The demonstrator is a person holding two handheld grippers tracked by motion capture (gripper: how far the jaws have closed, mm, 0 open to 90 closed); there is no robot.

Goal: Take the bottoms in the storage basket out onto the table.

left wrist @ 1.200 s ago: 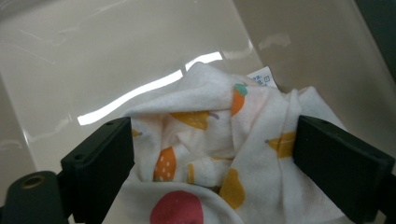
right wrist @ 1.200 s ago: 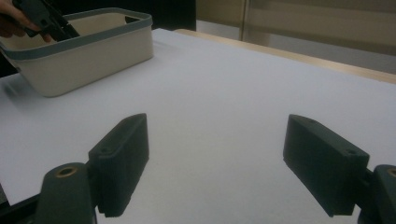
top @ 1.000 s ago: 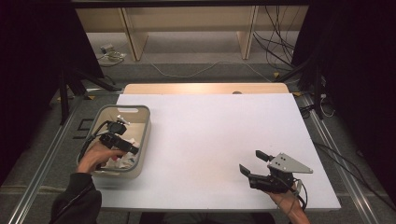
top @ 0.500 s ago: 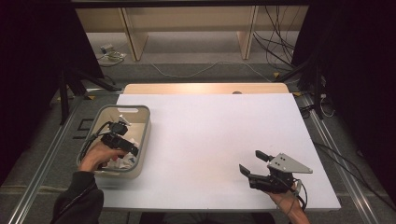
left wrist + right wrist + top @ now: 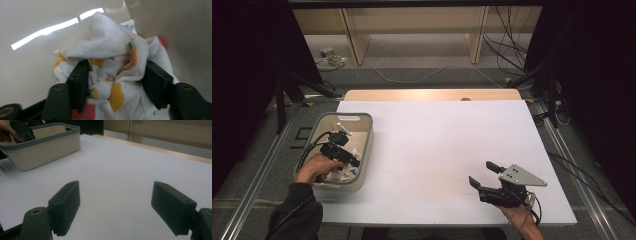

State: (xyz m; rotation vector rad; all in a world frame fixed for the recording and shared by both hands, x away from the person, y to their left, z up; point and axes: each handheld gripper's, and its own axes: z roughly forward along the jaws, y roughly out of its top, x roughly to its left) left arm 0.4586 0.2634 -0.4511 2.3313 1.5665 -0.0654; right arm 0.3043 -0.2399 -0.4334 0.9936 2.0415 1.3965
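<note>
A crumpled white cloth with yellow, orange and red prints lies inside a beige bin at the table's left. My left gripper reaches down into the bin; its jaws have just been closing, and the pads now press the bunched cloth from both sides. In the high view the left gripper hangs over the cloth in the bin's near end. My right gripper rests low over the white table near the front right, open, with nothing between its jaws.
The white table stretches between the bin and the right gripper. The bin has a grey rim and stands near the left edge. Wooden shelving and cables lie beyond the table's far edge.
The left gripper's jaws have closed in on the cloth inside the bin. Both hands have stayed where they were.
</note>
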